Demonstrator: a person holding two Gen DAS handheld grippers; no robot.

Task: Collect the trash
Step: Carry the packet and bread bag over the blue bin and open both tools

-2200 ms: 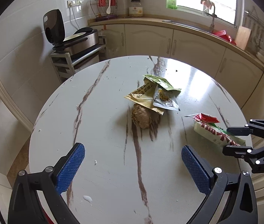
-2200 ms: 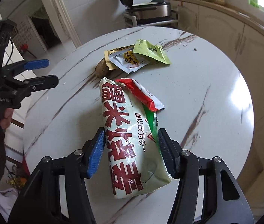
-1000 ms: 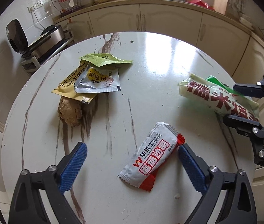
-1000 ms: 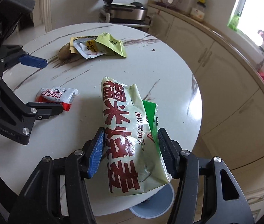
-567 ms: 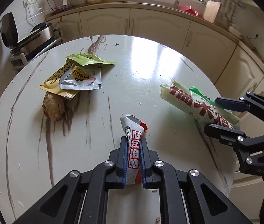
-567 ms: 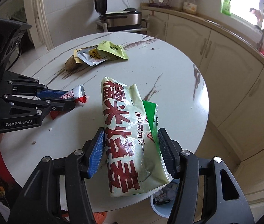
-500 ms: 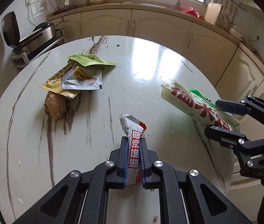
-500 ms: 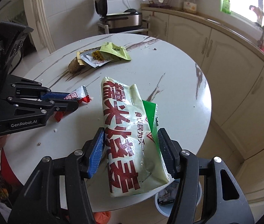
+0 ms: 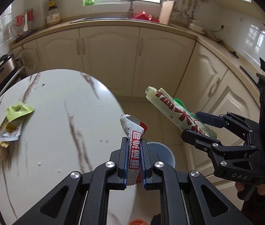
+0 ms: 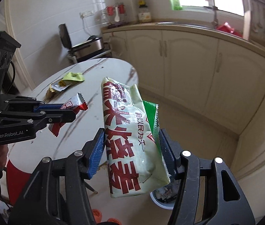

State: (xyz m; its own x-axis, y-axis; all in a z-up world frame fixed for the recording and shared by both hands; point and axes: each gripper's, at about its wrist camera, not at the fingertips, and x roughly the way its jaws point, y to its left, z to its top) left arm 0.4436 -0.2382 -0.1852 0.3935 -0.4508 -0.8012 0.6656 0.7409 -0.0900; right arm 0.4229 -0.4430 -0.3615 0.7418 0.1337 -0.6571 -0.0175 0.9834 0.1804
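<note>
Littering table (image 9: 53, 112): wrappers (image 9: 13, 120), ginger (image 9: 3, 152)

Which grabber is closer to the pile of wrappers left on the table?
Left. The left gripper, clamping a small red-and-white wrapper, sits beside the table nearer the wrapper pile; the right gripper, holding the big green bag, is off past the table edge.

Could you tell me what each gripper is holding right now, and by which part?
The left gripper pinches the small red-and-white wrapper around its lower half. The right gripper clamps the large pale-green bag across its width, below mid-length.
</note>
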